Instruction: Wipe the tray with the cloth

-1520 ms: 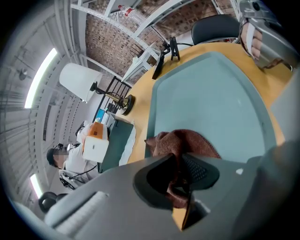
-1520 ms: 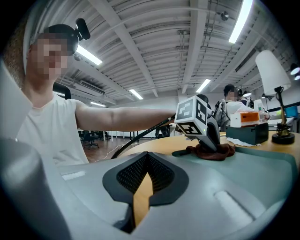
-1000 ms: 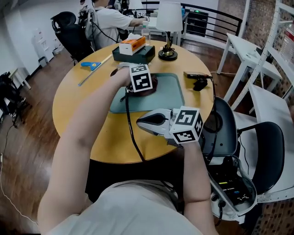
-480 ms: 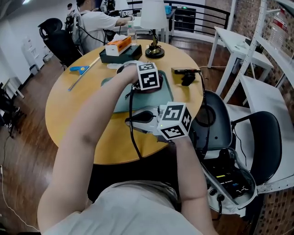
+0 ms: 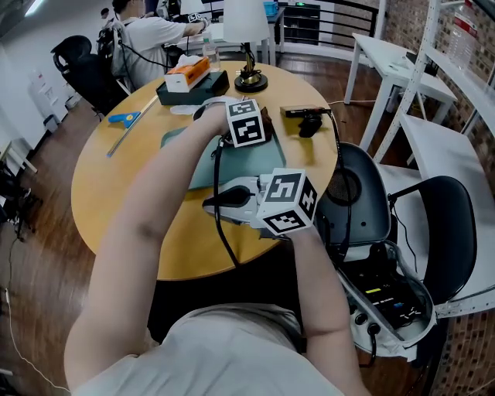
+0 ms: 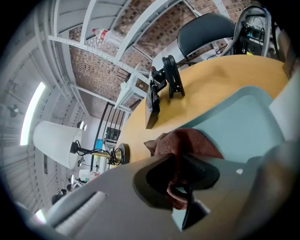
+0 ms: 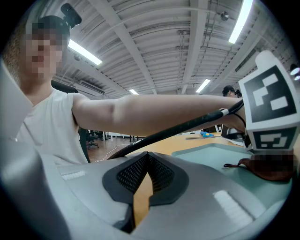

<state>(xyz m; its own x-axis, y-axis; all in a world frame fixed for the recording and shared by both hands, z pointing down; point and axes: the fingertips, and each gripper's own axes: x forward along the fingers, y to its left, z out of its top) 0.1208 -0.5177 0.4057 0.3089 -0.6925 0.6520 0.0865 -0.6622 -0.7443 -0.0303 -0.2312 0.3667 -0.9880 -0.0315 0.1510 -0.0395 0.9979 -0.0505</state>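
On the far right part of the teal tray (image 5: 275,157): a dark red-brown cloth (image 6: 187,143), bunched up and pinched tight between the 2 jaws of the left gripper (image 6: 182,192). Resting on the tray floor, with 1 fold sticking out past the jaw tips toward the tray's far rim.

Just off the tray's near edge, above the round wooden table (image 5: 124,193): the right gripper (image 7: 146,161), its 2 jaws closed together at the tips. Nothing held between them, only a thin wedge of tabletop showing behind the pads. Aimed leftward along the tray's near edge.

Beyond the tray's far rim: a lamp (image 5: 246,19) with a white shade, and a black box (image 5: 193,89) topped by an orange carton (image 5: 188,73).

Just right of the tray: a flat black slab (image 5: 296,112) with a black clamp (image 5: 307,125) beside it.

Left of the tray: a blue-handled tool (image 5: 124,118).

Well right of the tray, off the table: a grey chair (image 5: 363,205) and a dark chair (image 5: 452,224).
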